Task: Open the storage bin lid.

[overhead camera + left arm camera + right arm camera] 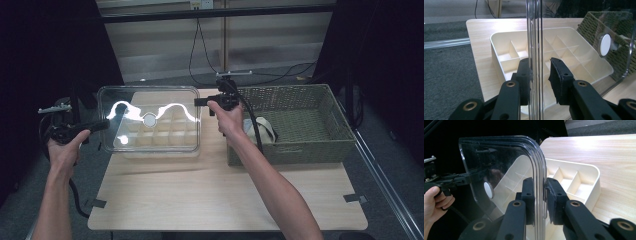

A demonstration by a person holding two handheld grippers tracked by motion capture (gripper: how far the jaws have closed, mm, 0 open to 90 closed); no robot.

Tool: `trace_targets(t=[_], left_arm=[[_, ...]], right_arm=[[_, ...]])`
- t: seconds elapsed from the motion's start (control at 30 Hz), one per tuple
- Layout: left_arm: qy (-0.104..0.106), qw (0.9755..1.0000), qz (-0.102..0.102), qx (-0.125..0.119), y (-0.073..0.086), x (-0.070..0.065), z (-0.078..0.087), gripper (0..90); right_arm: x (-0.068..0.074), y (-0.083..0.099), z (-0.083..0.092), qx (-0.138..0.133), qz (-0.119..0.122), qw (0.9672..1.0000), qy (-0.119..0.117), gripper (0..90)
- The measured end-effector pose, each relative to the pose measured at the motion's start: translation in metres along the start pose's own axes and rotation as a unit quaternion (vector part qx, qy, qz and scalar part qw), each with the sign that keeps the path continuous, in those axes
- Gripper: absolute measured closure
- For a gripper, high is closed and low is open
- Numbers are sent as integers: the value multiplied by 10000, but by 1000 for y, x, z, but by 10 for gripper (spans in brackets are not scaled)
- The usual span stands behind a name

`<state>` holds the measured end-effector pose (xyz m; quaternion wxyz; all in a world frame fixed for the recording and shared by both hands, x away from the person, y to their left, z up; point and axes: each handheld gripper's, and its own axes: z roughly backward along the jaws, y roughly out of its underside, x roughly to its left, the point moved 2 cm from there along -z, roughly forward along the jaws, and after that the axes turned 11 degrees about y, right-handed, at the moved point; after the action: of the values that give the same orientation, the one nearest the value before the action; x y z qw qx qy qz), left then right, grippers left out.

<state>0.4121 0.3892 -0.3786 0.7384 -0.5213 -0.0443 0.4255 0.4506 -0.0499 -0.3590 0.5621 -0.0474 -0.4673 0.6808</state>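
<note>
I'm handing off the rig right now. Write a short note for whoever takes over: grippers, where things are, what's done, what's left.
Left gripper: shut on the clear lid, at its left edge.
Right gripper: shut on the lid's right edge.
The lid is held level above the cream divider tray on the table; the wicker basket stands to the right.
Done: lid gripped at both edges.
Left: set the lid down, then release.
</note>
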Motion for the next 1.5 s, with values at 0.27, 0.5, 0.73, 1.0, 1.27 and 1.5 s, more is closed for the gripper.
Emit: trace_targets(t=[0.27, 0.5, 0.73, 1.0, 1.27, 1.5], left_arm=[[89, 9998, -143, 115, 10, -13, 10, 712], [97, 9997, -201, 35, 17, -24, 17, 720], [121, 9995, -276, -92, 25, -34, 20, 716], [179, 9995, -217, -118, 42, -36, 23, 718], [135, 9997, -164, -143, 50, -42, 31, 723], [117, 9998, -106, -128, 62, -45, 31, 723]], right_arm=[[1, 10, 5, -24, 60, 10000, 15, 780], [6, 21, 19, -104, 140, 9998, -63, 782], [5, 25, 25, -92, 186, 9998, -51, 781], [6, 33, 31, -92, 208, 9996, -157, 788], [9, 48, 34, -38, 265, 9993, -254, 789], [11, 59, 35, -10, 273, 9993, -236, 786]])
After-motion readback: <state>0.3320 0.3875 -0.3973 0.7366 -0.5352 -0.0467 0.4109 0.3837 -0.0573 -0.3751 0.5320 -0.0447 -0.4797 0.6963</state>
